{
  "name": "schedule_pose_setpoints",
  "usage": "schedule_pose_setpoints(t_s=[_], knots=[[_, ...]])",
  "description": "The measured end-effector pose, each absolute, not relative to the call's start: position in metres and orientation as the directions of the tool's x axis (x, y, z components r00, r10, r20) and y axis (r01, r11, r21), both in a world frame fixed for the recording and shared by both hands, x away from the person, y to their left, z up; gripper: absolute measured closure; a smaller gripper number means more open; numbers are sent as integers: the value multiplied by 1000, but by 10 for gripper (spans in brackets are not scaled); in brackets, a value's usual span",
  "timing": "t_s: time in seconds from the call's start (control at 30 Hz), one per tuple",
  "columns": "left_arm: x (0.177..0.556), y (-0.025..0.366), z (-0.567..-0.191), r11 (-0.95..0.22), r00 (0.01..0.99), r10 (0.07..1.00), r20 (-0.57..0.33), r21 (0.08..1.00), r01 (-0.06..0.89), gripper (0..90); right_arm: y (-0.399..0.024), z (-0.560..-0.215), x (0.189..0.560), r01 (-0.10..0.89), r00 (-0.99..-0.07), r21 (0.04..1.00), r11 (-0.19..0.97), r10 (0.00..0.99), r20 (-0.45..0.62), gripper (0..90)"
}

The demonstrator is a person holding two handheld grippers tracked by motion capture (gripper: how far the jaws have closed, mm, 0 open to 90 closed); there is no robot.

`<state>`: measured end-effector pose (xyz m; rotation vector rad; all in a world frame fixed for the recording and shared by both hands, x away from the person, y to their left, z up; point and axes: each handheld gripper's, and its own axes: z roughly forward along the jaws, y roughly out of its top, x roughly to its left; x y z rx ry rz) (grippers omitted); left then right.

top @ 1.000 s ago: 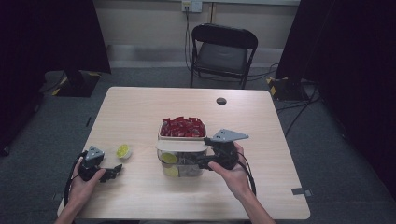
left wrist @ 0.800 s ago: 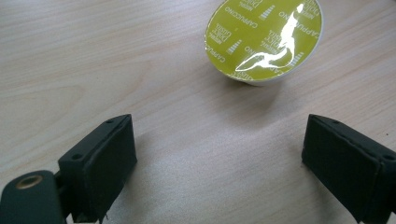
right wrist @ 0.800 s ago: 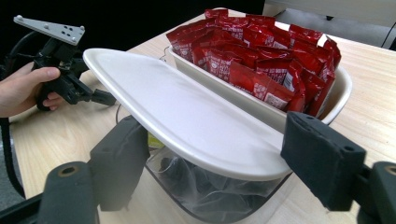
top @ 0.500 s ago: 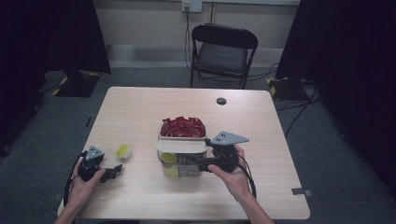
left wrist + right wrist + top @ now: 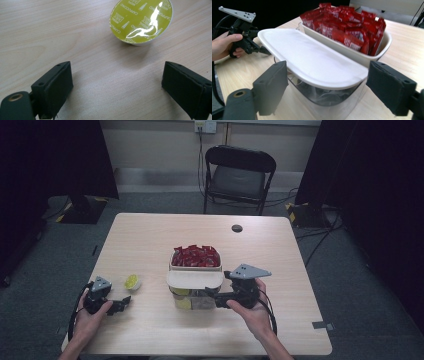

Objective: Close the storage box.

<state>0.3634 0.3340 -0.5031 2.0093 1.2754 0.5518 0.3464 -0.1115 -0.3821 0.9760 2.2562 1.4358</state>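
The right tool (image 5: 210, 296) has just been opening its jaws, which now stand clear on either side of the white lid (image 5: 312, 60) resting on the clear container (image 5: 324, 100), beside the tub of red sachets (image 5: 352, 25). This looks like a release, with the lid set down. The left tool (image 5: 124, 303) hangs open on the bench (image 5: 280, 250), near the yellow-green coffee capsule (image 5: 141, 21).

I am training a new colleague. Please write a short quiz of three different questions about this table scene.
1. True or false: the left gripper holds the yellow capsule.
2. What fills the white tub?
A. red sachets
B. spoons
C. tea bags
3. Which container does the white lid rest on?

Key:
1. False; it lies ahead of the open jaws.
2. A, red sachets.
3. The clear container, before the right gripper.
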Motion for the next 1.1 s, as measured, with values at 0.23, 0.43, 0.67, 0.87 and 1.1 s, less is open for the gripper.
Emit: schedule_pose_setpoints(t_s=[0.23, 0.43, 0.67, 0.87, 1.1], knots=[[363, 334, -503, -281, 426, 905, -10, 738, 614, 92, -112, -393, 347, 417, -731, 864, 284, 670, 132, 162], [363, 334, -503, -281, 425, 905, -10, 737, 614, 92, -112, -403, 347, 438, -732, 848, 298, 666, 144, 163], [366, 333, -503, -292, 428, 904, -1, 729, 619, 71, -126, -405, 352, 438, -725, 859, 266, 669, 162, 162], [366, 333, -503, -292, 427, 904, -1, 729, 619, 70, -143, -394, 362, 433, -691, 876, 214, 703, 170, 148], [366, 334, -503, -294, 425, 905, 5, 729, 618, 70, -165, -391, 372, 459, -606, 875, 155, 774, 181, 145]])
